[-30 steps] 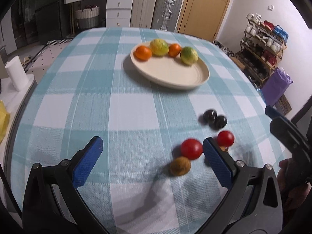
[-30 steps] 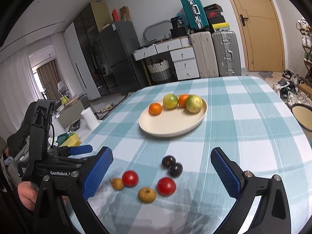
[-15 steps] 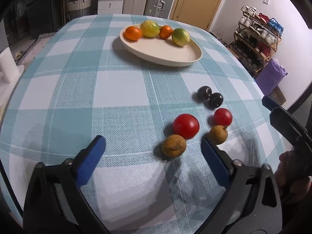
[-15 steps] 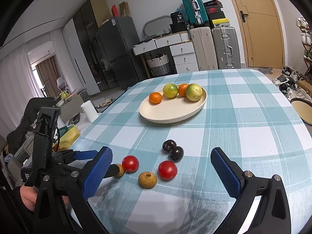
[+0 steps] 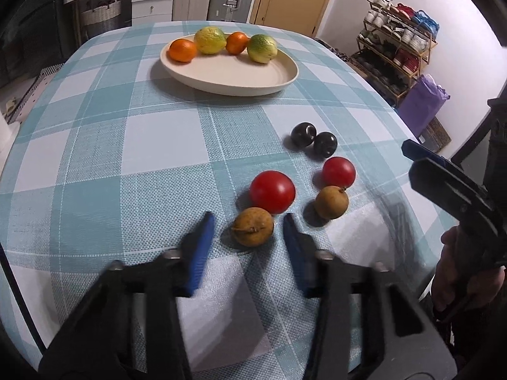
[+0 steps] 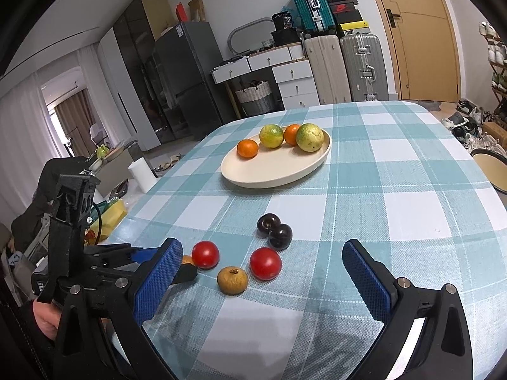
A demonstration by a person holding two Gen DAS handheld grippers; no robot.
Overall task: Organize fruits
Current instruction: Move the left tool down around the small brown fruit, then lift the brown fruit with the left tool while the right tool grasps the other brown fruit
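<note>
On the checked tablecloth lie two brown fruits [image 5: 252, 226] [image 5: 331, 202], two red tomatoes [image 5: 272, 191] [image 5: 338, 172] and two dark plums [image 5: 303, 134] [image 5: 325, 144]. A cream plate [image 5: 234, 76] at the far side holds two oranges and two yellow-green citrus fruits. My left gripper [image 5: 248, 231] has its jaws partly closed on either side of the nearer brown fruit, with small gaps showing. My right gripper [image 6: 263, 262] is open above the loose fruits; its tip also shows in the left wrist view [image 5: 418, 155].
The table's near and right edges are close to the loose fruits. Suitcases [image 6: 345, 63], drawers and a fridge stand behind the table. A shoe rack [image 5: 399, 50] and a purple bag [image 5: 423, 101] stand to the right. A paper roll [image 6: 141, 172] stands off the table's left side.
My left gripper has moved forward and narrowed its jaws around the nearer brown fruit. My right gripper has held almost still and stays wide open.
</note>
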